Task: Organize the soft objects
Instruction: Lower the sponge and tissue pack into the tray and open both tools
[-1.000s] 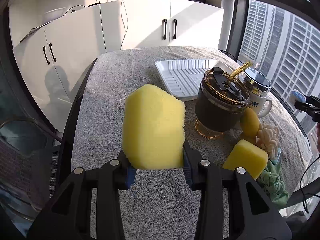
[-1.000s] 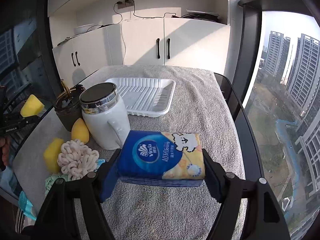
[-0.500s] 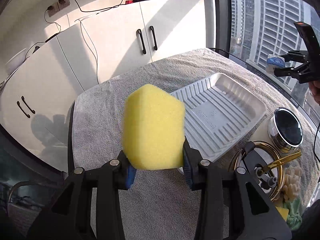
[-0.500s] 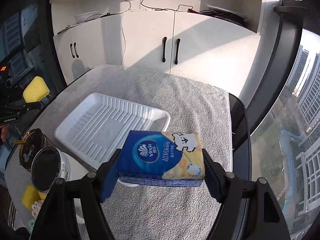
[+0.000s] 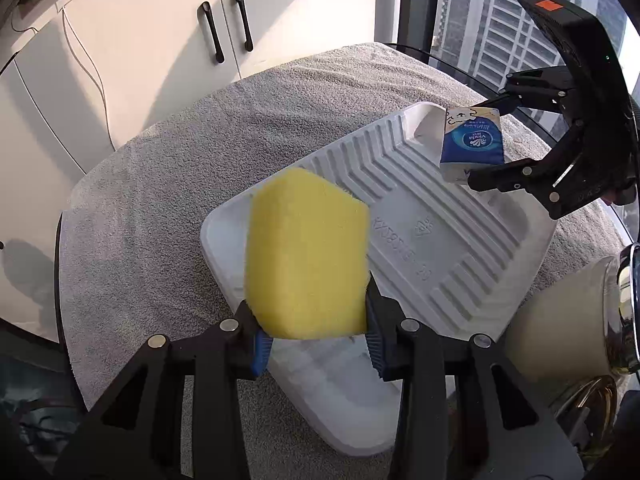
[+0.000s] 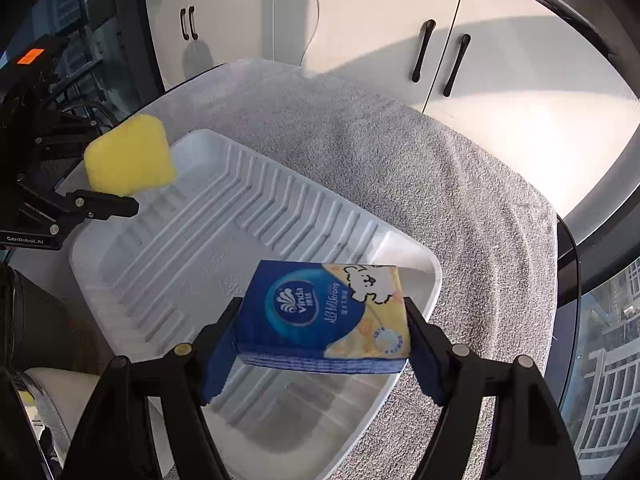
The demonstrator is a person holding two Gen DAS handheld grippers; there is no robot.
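Observation:
My left gripper is shut on a yellow sponge, held in the air over the near left corner of a white ribbed tray. The same sponge shows at the left of the right wrist view, above the tray. My right gripper is shut on a blue and yellow tissue pack, which hangs over the tray's right end. In the left wrist view that tissue pack and the right gripper hover above the tray's far corner.
A grey towel covers the round table under the tray. A white mug with a chrome lid and a gold-rimmed cup stand close on the right of the tray. White cabinets stand behind, windows to the right.
Both grippers have swung over the table and dropped a little, from beside the cups to above the white tray. Each keeps its hold: sponge in the left, tissue pack in the right.

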